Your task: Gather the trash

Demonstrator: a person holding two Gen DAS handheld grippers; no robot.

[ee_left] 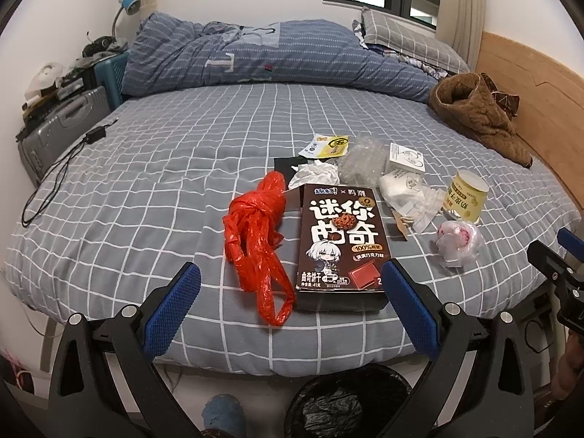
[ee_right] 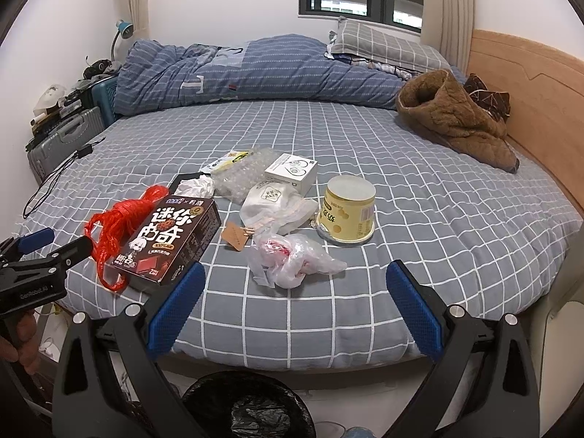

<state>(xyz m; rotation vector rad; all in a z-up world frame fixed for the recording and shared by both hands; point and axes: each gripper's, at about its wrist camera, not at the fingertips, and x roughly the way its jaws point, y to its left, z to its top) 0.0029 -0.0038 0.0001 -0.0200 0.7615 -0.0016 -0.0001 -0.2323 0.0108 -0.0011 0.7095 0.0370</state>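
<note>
— Left gripper (ee_left: 292,292) sat wide open at bottom centre, empty; crumpled red plastic bag (ee_left: 257,233) and dark cardboard biscuit box (ee_left: 341,242) lay mid-frame.

— Right gripper (ee_right: 296,292) gaped empty too; clear crumpled plastic bag (ee_right: 292,259) lay centre, black-lined round bin (ee_right: 248,407) below.

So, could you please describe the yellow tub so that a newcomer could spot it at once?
Start at the bed with its grey checked sheet and find the litter heap near its front edge. The yellow tub stands at the heap's end nearest the wooden headboard, the only squat round container there, pale lid on top.
</note>
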